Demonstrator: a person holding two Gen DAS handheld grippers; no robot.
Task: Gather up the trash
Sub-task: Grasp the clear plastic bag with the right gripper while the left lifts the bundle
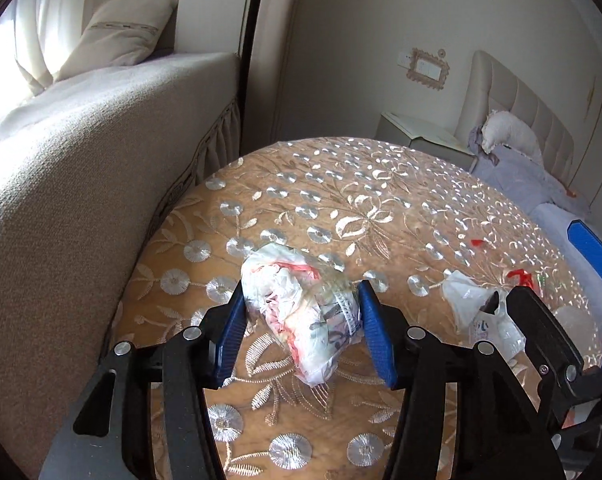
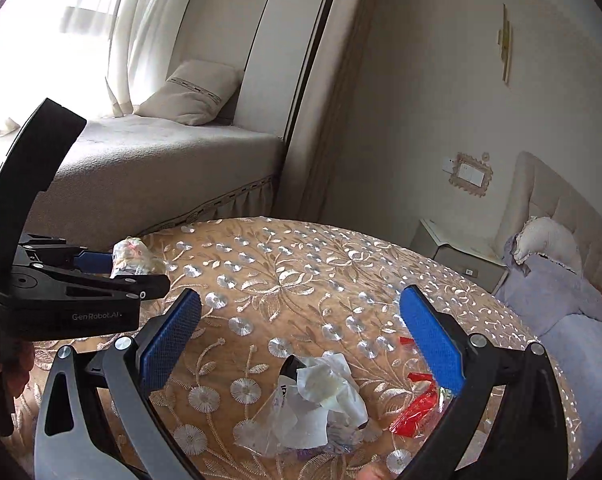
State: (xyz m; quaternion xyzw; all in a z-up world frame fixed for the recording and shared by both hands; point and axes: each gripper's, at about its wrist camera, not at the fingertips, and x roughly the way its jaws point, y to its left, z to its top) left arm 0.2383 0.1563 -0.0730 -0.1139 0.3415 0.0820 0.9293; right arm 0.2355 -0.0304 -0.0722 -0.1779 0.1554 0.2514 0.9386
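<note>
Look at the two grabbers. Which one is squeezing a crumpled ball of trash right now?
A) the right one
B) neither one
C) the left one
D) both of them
C. The left gripper has both blue pads pressed against the crumpled trash bundle, while the right gripper stands wide open above the loose wrappers on the table.

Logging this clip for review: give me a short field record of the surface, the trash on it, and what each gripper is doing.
surface: round table under embroidered cloth
left gripper: jaws closed on crumpled bag bundle
right gripper: jaws open above loose wrappers
loose wrappers: white and clear plastic, on the cloth
red wrapper: beside them, by the right jaw
backdrop: window seat, bed
</note>
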